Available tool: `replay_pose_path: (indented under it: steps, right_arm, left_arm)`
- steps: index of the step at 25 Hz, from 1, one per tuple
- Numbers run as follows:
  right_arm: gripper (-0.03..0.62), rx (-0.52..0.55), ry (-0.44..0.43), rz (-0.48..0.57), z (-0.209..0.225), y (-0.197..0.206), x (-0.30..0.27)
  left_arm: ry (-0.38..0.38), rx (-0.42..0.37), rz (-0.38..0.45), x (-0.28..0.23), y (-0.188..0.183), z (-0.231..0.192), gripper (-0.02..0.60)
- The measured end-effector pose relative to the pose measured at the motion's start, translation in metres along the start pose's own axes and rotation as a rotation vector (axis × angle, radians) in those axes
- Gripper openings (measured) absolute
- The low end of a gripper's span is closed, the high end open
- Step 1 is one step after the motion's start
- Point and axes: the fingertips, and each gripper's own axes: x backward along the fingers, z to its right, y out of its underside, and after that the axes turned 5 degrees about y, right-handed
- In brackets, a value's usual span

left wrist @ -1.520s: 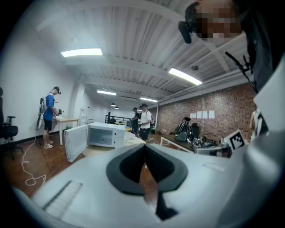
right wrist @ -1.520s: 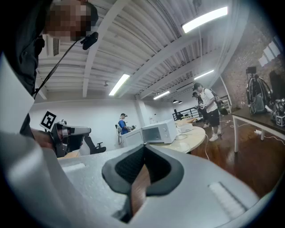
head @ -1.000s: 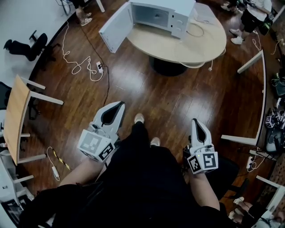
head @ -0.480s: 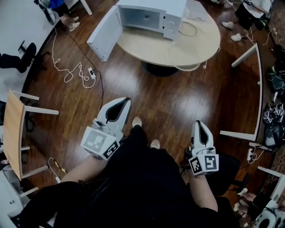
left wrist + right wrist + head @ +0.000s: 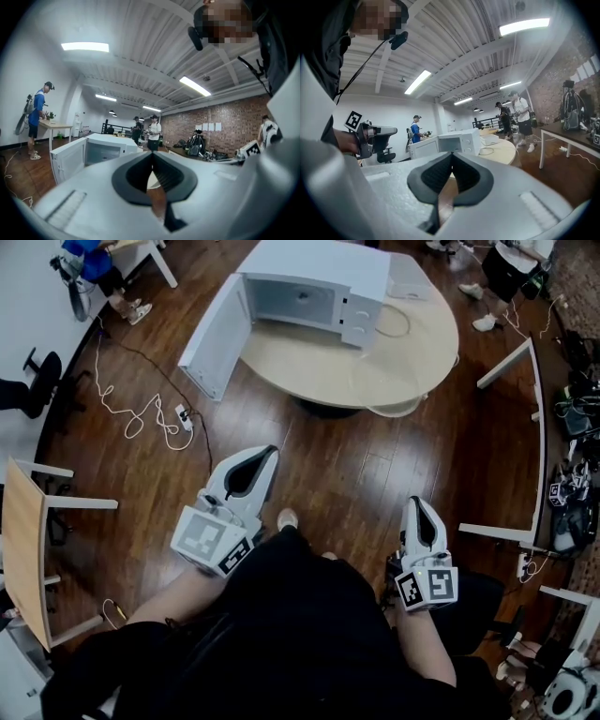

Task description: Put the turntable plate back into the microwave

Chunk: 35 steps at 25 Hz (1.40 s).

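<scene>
A white microwave [image 5: 314,277] stands on the round wooden table [image 5: 412,338], its door [image 5: 214,334] swung wide open to the left and its cavity bare. A clear round plate [image 5: 386,381] shows faintly at the table's near edge. My left gripper [image 5: 269,454] and right gripper [image 5: 418,504] are both held low over the floor, well short of the table, shut and with nothing in them. The left gripper view shows the microwave [image 5: 101,149] ahead past the closed tips [image 5: 152,154]. In the right gripper view the microwave [image 5: 457,139] is beyond the closed tips [image 5: 451,171].
A white cable and power strip [image 5: 181,416] lie on the wood floor left of the table. A wooden desk [image 5: 23,549] stands at the left and a white table frame [image 5: 536,427] at the right. People stand beyond the table [image 5: 152,131].
The table and microwave have come nearer and sit lower and larger in the head view. Both grippers have moved forward with the person, still shut.
</scene>
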Motion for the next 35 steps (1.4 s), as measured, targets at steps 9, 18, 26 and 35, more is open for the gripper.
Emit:
replay_pose_path:
  steps: [9,18,26,35]
  right_arm:
    - [0.0,0.036,0.035,-0.004,-0.027,-0.015,-0.037]
    - [0.0,0.066,0.059,0.014,-0.052,-0.028,-0.068]
    - [0.0,0.079,0.062,-0.028,-0.065,-0.024,-0.076]
    - [0.0,0.116,0.007,-0.026,-0.076,-0.026,-0.093]
  left_arm:
    - [0.048,0.053,-0.008,-0.008,0.006,-0.054,0.003]
    - [0.069,0.073,0.015,-0.008,-0.004,-0.097,0.003]
    - [0.078,0.049,0.031,-0.007,-0.002,-0.11,0.003]
    - [0.029,0.011,0.023,0.005,0.014,-0.113,0.003]
